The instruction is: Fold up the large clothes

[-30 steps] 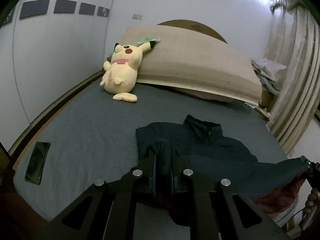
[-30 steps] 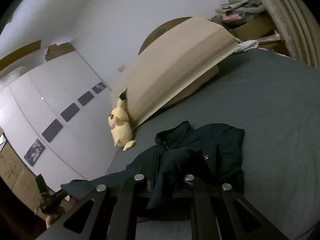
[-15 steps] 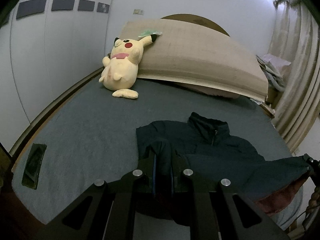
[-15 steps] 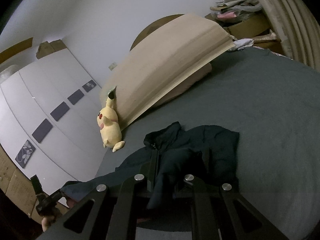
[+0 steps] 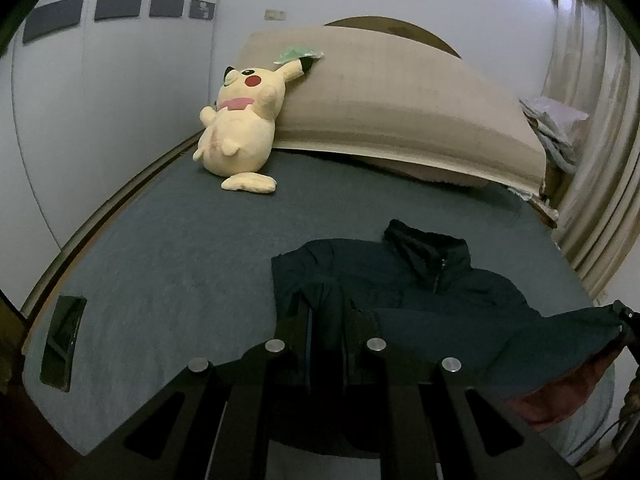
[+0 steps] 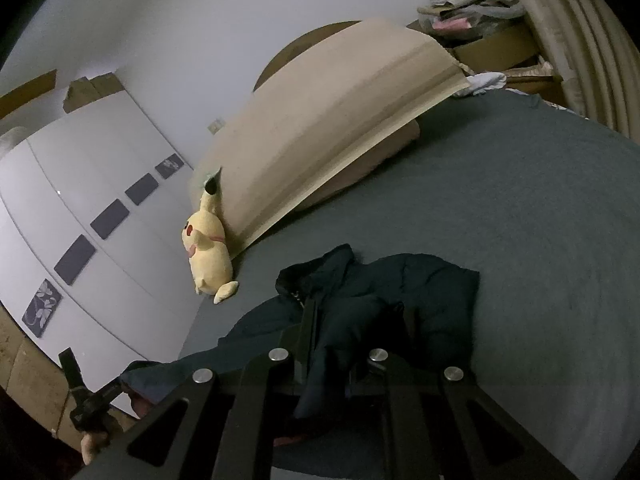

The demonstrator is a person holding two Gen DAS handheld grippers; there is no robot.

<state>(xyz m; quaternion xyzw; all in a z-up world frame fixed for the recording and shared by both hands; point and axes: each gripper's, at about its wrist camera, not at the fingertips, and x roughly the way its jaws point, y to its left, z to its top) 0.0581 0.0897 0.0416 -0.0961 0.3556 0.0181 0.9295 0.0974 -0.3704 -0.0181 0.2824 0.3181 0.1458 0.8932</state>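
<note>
Both tongs – left tongs (image 5: 326,312) and right tongs (image 6: 356,320) – pinch the hem of the soft, bulky dark-teal zip-collar jacket (image 5: 436,300), which sags between grips – hold at corners.

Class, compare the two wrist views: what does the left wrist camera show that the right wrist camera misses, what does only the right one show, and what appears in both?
Only the left wrist view shows the dark phone lying near the bed's edge and the plush toy's face.

Only the right wrist view shows the cardboard boxes on top of the wardrobe.

Both show the dark jacket on the grey bed, the yellow plush toy leaning on the tan cushion, the pile of clothes by the curtain, and each camera's own tongs, left and right, shut on jacket fabric.
</note>
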